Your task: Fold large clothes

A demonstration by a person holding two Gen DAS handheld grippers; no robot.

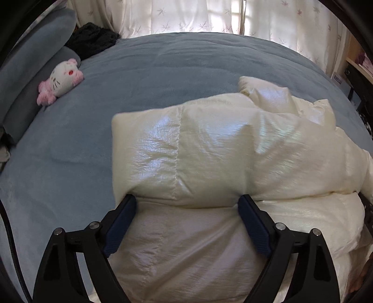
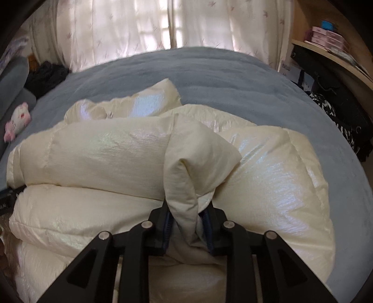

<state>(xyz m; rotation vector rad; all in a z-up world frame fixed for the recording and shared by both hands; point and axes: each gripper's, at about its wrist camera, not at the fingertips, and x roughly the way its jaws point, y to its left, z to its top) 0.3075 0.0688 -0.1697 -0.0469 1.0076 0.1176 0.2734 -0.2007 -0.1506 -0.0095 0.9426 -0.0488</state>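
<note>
Left wrist view. Left gripper (image 1: 186, 205) with fingers spread wide, nothing pinched between them. Blue pads (image 1: 121, 226) face inward across the gap. Cream puffer jacket (image 1: 209, 151) lies on the blue-grey bed cover (image 1: 139, 77), filling the space between and ahead of the fingers; a folded-over quilted panel sits just past the fingertips, both tips touching or tucked under its near edge, cannot tell which. More jacket bunched ahead and to the right of the right finger. Well ahead and left of the left finger: a white-and-pink plush toy (image 1: 59, 81) against a grey pillow (image 1: 30, 70). Dark bundle of cloth (image 1: 93, 39) farther ahead left. Pale patterned curtains (image 1: 186, 18) beyond the bed.

Right wrist view. Right gripper (image 2: 186, 209) narrowed down, clamped on a bunched fold of the puffer jacket (image 2: 105, 151); the pinched cloth stands up in a ridge straight ahead from between the fingers. Blue pads (image 2: 166, 223) press both sides of it. Rest of the jacket spreads left and right of the fingers on the bed cover (image 2: 233, 81). Plush toy (image 2: 18, 118) far left of the fingers. Shelf (image 2: 331, 56) with pink boxes (image 2: 326, 38) ahead right; curtains (image 2: 139, 28) behind.
</note>
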